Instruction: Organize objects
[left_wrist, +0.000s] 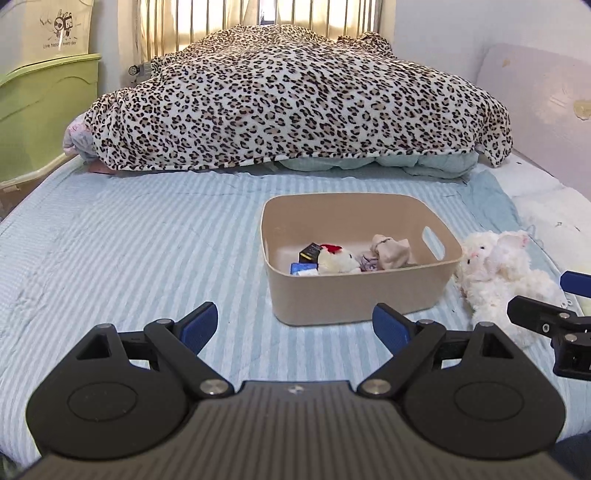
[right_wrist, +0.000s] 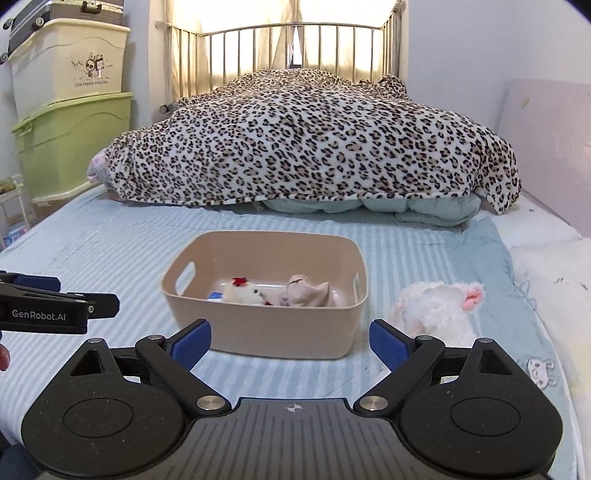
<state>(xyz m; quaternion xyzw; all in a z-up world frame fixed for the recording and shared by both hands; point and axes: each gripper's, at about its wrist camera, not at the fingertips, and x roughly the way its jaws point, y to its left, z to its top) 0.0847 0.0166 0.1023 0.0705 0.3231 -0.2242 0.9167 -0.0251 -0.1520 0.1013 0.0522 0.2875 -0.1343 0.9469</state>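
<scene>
A beige plastic bin (left_wrist: 354, 295) (right_wrist: 273, 332) stands on the striped bed. Inside lie a small cream plush with a red bow (left_wrist: 338, 260) (right_wrist: 243, 293), a beige sock bundle (left_wrist: 391, 251) (right_wrist: 306, 291) and small boxes (left_wrist: 308, 258). A white fluffy lamb plush (left_wrist: 506, 280) (right_wrist: 432, 306) lies on the bed just right of the bin. My left gripper (left_wrist: 295, 326) is open and empty, in front of the bin. My right gripper (right_wrist: 290, 341) is open and empty, in front of the bin with the lamb beyond its right finger.
A leopard-print blanket (left_wrist: 295, 103) (right_wrist: 314, 140) is heaped across the far half of the bed. Green and cream storage boxes (right_wrist: 74, 110) stand at the left. A pale headboard and pillow (right_wrist: 546, 229) are at the right. The blue striped sheet (left_wrist: 129, 240) stretches left of the bin.
</scene>
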